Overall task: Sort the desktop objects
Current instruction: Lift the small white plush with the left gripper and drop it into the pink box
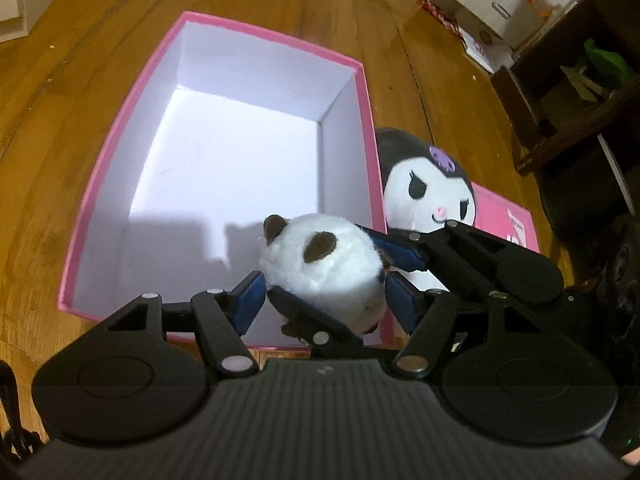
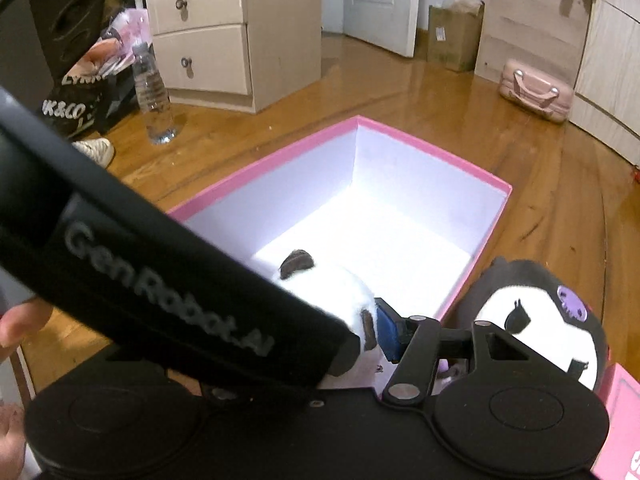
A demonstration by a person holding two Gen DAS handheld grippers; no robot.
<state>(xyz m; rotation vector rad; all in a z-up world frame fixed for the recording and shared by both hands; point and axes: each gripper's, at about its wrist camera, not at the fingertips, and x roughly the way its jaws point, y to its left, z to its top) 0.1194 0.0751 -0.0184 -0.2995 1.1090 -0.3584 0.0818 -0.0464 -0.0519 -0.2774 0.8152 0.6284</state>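
Observation:
A white panda plush (image 1: 320, 268) with brown patches hangs over the near end of an open pink box (image 1: 120, 128) with a white inside. Both grippers meet at it. My right gripper (image 1: 386, 266) comes in from the right and its blue pads clamp the plush. My left gripper (image 1: 326, 300) has its blue pads wide on either side of the plush, not pressing it. In the right wrist view the panda plush (image 2: 340, 288) sits against one blue pad (image 2: 388, 332), and the left gripper's body hides the other. A black-and-white Kuromi plush (image 1: 428, 188) sits right of the box.
The pink box lid (image 1: 504, 216) lies on the wooden floor behind the Kuromi plush (image 2: 532, 316). In the right wrist view stand a clear bottle (image 2: 154, 96), a black bag (image 2: 80, 108), a drawer unit (image 2: 212, 28) and a pink case (image 2: 534, 90).

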